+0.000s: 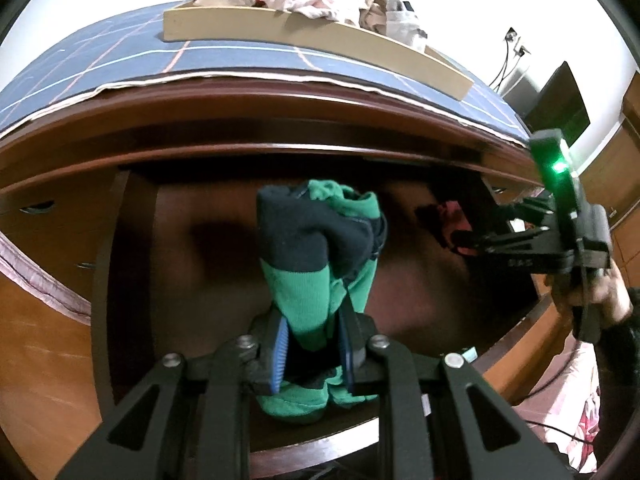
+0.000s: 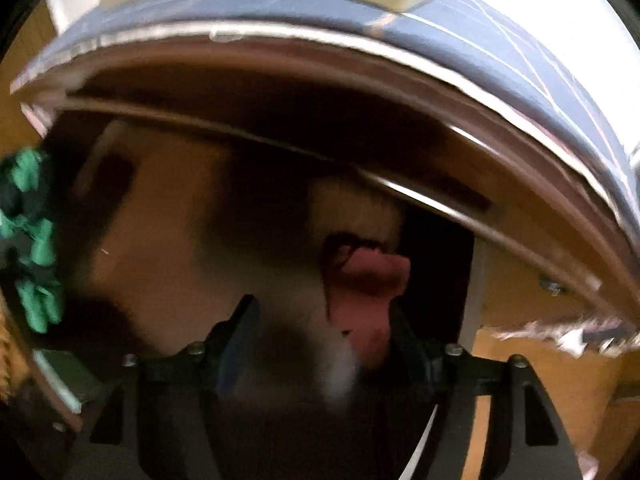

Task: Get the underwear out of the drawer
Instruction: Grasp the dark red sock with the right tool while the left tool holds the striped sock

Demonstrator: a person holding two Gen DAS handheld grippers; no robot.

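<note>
- Left wrist view: green and navy underwear (image 1: 320, 240) is clamped in the left gripper (image 1: 314, 344), jaws nearly closed on the fabric; it hangs bunched above the brown floor of the open drawer (image 1: 168, 264), near its middle.
- Pink underwear (image 1: 454, 222) sits toward the far right of the drawer, partly dark in shadow.
- Right gripper (image 1: 460, 240) reaches into the drawer from the right, fingertips at the pink piece; a hand (image 1: 600, 292) grips its handle, green light lit on top.
- Right wrist view (blurred): pink underwear (image 2: 368, 292) lies against the right-hand finger (image 2: 404, 332); right gripper (image 2: 320, 320) jaws stand apart, and the left-hand finger (image 2: 240, 328) is clear of the fabric. Cannot tell if the cloth is caught on the one finger.
- Green garment (image 2: 32, 240) shows at the left edge of this view.
- On top of the dresser: blue checked cloth (image 1: 120, 56), and on it a pale wooden tray (image 1: 320, 36) heaped with light-coloured clothes (image 1: 312, 0).
</note>
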